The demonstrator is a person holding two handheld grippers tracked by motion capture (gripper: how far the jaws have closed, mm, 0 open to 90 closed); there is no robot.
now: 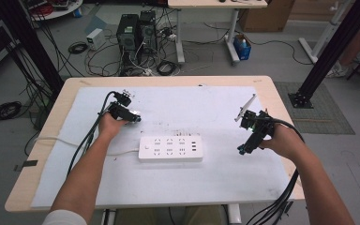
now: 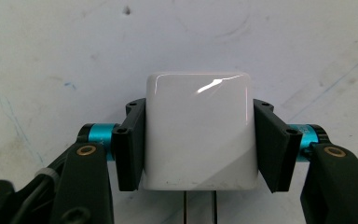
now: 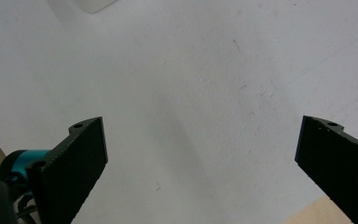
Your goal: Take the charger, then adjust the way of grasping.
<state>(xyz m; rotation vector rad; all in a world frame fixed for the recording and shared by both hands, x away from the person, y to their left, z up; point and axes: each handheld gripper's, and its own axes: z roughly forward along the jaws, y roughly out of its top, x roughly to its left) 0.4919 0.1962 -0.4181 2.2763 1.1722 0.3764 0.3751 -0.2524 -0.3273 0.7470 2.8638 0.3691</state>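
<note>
High view, near to far. The person's two forearms enter from the lower edge over a wooden table (image 1: 281, 101) covered by a white mat (image 1: 178, 178). A white power strip (image 1: 170, 148) lies flat at the mat's centre, its white cord (image 1: 56, 139) running off toward the table's left edge. The right gripper (image 1: 242, 150), held in the right hand (image 1: 286, 140), hangs over the mat to the right of the strip and apart from it; its jaws stand wide apart with nothing between them. The left gripper (image 1: 136, 117), held in the left hand (image 1: 110, 125), sits just beyond the strip's left end.

Left gripper view. The two black jaws press the opposite sides of a glossy white plug adapter (image 2: 198, 130), a rounded cube held between the left gripper's (image 2: 198, 147) jaws; two metal prongs (image 2: 200, 207) project from its lower face toward the camera. The mat lies behind it.

Right gripper view. The right gripper's (image 3: 200, 158) jaws frame bare, lightly marked mat; a corner of a white object (image 3: 95, 4) shows at the top edge, and table wood at both lower corners.

On the floor beyond the table stand two black computer towers (image 1: 136, 30) amid loose cables (image 1: 168, 68).
</note>
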